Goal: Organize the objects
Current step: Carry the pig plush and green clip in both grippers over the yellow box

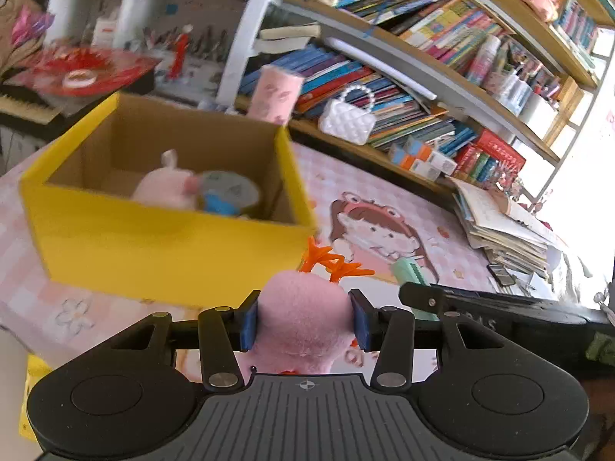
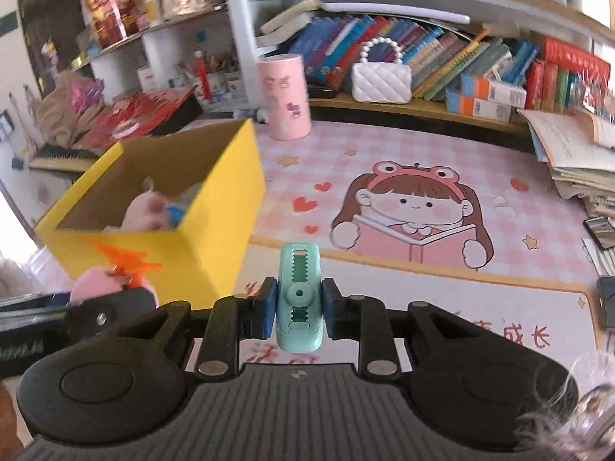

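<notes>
We've got the left gripper (image 1: 303, 324) clamped on the pink plush (image 1: 301, 319), the right gripper (image 2: 296, 309) on the mint clip (image 2: 298, 296), both above the mat (image 2: 423, 288) beside the yellow box (image 2: 215, 238).

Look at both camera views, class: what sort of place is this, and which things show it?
Probably a child's study desk at home. Crowded wooden shelves of colourful books line the back, a pink checked desk mat with a cartoon girl covers the top, and a yellow cardboard box holds soft toys.
</notes>
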Available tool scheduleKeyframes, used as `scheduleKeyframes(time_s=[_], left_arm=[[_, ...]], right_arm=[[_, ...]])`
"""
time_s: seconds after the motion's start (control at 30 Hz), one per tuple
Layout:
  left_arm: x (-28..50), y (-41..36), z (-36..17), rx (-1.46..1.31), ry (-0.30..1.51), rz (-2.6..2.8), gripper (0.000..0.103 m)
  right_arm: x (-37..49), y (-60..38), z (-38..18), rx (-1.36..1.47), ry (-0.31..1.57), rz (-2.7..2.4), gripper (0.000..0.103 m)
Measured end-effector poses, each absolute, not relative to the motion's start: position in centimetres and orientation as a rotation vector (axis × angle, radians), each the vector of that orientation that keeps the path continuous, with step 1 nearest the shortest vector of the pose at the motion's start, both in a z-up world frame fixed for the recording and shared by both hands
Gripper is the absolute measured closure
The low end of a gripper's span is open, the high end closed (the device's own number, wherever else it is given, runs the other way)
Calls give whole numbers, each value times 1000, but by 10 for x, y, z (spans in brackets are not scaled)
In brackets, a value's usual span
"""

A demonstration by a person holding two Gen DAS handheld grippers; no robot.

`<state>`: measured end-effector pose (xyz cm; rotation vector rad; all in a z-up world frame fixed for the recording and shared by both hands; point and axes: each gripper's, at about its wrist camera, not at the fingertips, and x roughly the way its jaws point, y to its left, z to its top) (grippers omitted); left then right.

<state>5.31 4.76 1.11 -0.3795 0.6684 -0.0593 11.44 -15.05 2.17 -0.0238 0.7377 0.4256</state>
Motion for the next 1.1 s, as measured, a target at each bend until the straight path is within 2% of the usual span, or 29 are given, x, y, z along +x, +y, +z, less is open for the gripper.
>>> scheduleKeyframes(time_s=[0.63, 1.1], left_arm=[[-34, 138, 8, -332, 708, 40, 58], [-53, 163, 16, -333, 665, 15, 58]], right_arm=[[10, -48, 8, -75, 800, 463, 80], [-18, -17, 21, -96, 766, 459, 80]])
